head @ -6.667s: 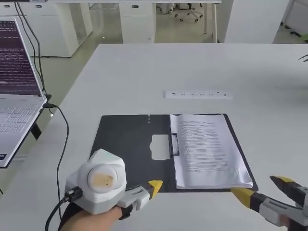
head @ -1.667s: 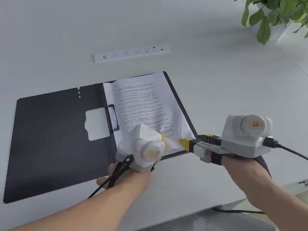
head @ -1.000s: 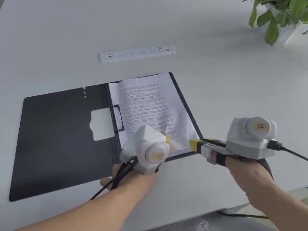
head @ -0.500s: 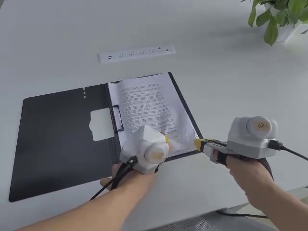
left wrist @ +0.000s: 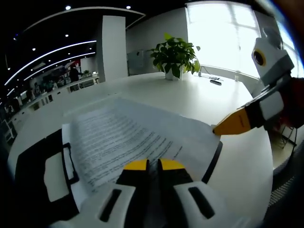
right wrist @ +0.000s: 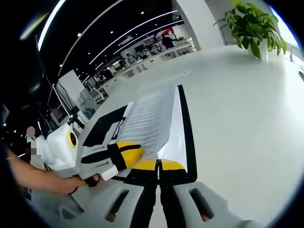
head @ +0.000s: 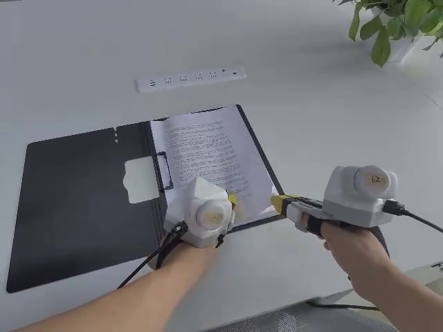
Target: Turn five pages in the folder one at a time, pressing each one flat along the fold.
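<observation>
The black folder (head: 76,200) lay open and flat on the white table (head: 332,117), its stack of printed pages (head: 208,152) clipped onto the right half. My left gripper (head: 232,200) sat at the lower edge of the stack, its yellow tips over the paper. In the left gripper view the jaws were drawn together with only a thin slit between them, and nothing was held there. My right gripper (head: 277,203) met the stack's lower right corner from the outer side, with its jaws pressed together. In the right gripper view the top sheet bowed up just above those tips, and a paler sheet showed beneath it. I could not tell whether the corner was actually pinched. The two grippers' tips were near each other, with the corner of the stack between them.

A white label (head: 140,178) lay on the folder's left inner cover, beside the clip near the fold. A white power strip (head: 190,78) lay beyond the folder, well apart from it. A leafy green plant (head: 391,28) stood at the table's far right. A dark cable (head: 149,259) trailed back from the left gripper along my forearm. The folder cover looked matte and the paper thin and limp.
</observation>
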Demonstrator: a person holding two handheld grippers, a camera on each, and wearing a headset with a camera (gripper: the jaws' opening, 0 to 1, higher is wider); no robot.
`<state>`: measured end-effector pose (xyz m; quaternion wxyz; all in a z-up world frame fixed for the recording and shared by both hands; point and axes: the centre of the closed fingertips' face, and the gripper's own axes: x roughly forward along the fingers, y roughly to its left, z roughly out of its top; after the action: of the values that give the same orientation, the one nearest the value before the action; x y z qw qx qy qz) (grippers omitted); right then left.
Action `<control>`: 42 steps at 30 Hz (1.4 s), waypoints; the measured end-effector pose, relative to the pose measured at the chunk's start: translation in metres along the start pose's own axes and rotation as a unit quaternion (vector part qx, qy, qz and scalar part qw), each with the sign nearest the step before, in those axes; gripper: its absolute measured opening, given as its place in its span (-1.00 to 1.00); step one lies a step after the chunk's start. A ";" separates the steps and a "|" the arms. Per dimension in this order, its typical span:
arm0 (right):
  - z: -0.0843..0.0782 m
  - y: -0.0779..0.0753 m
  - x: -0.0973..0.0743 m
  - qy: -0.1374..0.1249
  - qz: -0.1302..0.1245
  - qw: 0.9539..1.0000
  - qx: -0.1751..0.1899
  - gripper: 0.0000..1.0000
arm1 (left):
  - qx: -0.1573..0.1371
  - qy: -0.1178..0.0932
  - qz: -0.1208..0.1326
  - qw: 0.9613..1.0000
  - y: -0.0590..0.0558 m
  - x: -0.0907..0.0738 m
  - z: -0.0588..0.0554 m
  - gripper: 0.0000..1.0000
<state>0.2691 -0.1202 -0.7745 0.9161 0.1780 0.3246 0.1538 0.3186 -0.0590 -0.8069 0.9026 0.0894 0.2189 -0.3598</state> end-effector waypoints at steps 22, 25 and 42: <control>0.031 0.084 -0.003 -0.051 0.091 0.994 -0.019 -1.00 | -0.028 -0.052 0.007 0.998 0.038 -0.065 0.031 -0.88; 0.035 0.100 -0.001 -0.055 0.105 0.993 -0.023 -1.00 | -0.028 -0.058 0.015 0.998 0.047 -0.077 0.033 -0.88; 0.037 0.178 0.015 -0.050 0.176 0.981 -0.058 -1.00 | -0.044 -0.083 0.059 0.994 0.094 -0.141 0.032 -0.87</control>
<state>0.2749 0.0357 -0.6804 0.8984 0.1867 0.2325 0.3225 0.3031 0.0848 -0.7137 0.9404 0.0325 0.1533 -0.3018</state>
